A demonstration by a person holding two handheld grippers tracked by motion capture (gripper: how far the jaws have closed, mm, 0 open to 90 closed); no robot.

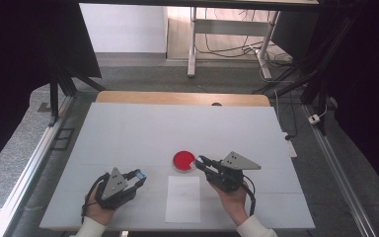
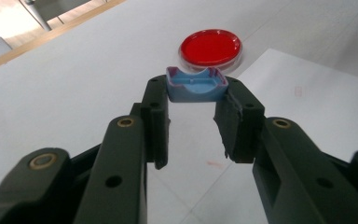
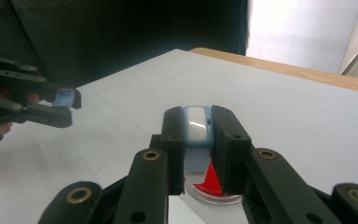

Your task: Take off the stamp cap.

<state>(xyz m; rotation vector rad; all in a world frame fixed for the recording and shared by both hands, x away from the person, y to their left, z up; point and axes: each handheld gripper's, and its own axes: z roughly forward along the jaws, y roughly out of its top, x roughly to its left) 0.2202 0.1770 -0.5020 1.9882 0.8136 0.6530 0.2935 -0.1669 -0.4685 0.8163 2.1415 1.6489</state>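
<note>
A round red dish (image 1: 183,161) with a clear rim lies on the white table, near the middle front. My right gripper (image 1: 201,161) reaches in from the right and is shut on a small blue piece with a white face (image 3: 197,125), held just above the dish's (image 3: 213,184) right edge. To the dish's left, my left gripper (image 1: 139,176) is shut on a shallow blue tray-shaped piece (image 2: 196,84), above the table. In the left gripper view the dish (image 2: 210,46) lies a short way beyond that piece.
A white paper sheet (image 1: 183,198) lies flat in front of the dish, between the two hands. The white table top (image 1: 143,128) spreads wide behind the dish, ending in a wooden strip (image 1: 182,98). Dark frames and cables stand beyond the table.
</note>
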